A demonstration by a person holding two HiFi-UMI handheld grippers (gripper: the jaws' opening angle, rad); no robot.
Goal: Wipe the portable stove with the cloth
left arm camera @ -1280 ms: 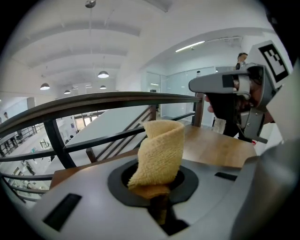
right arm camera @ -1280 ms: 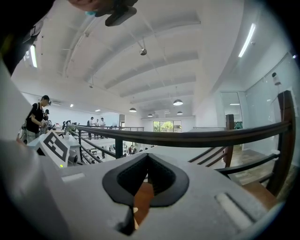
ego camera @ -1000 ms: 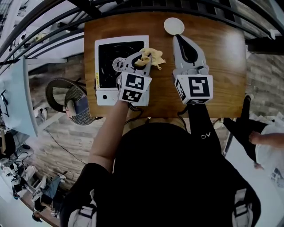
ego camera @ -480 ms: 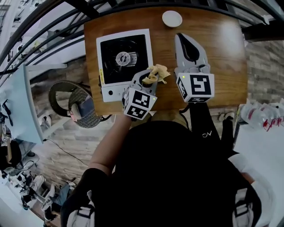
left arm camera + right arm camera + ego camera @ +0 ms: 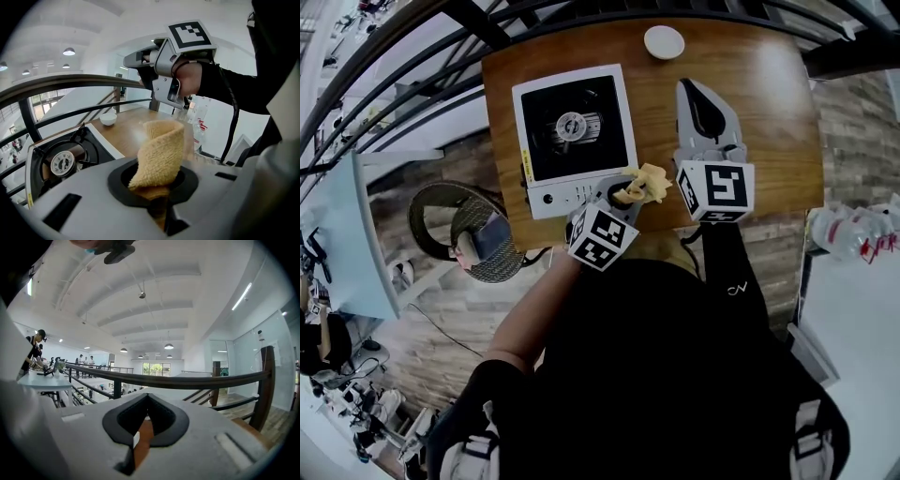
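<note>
Beside the near right corner of the white-rimmed, black-topped portable stove (image 5: 575,131), over the brown wooden tabletop (image 5: 769,103), the left hand-held gripper (image 5: 628,192) clenches the crumpled yellow cloth (image 5: 643,184) off the stove while the right hand-held gripper (image 5: 692,89) rests closed and empty, so wiping looks paused or finished.

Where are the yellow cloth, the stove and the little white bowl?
cloth (image 5: 645,182): head view, its bunched middle.
stove (image 5: 602,142): head view, its black top.
bowl (image 5: 664,42): head view, its centre.

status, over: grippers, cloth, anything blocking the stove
Left gripper shut on cloth, beside stove, near right corner. Right gripper shut, empty, right of stove. Stove top clear; white bowl far off.
</note>
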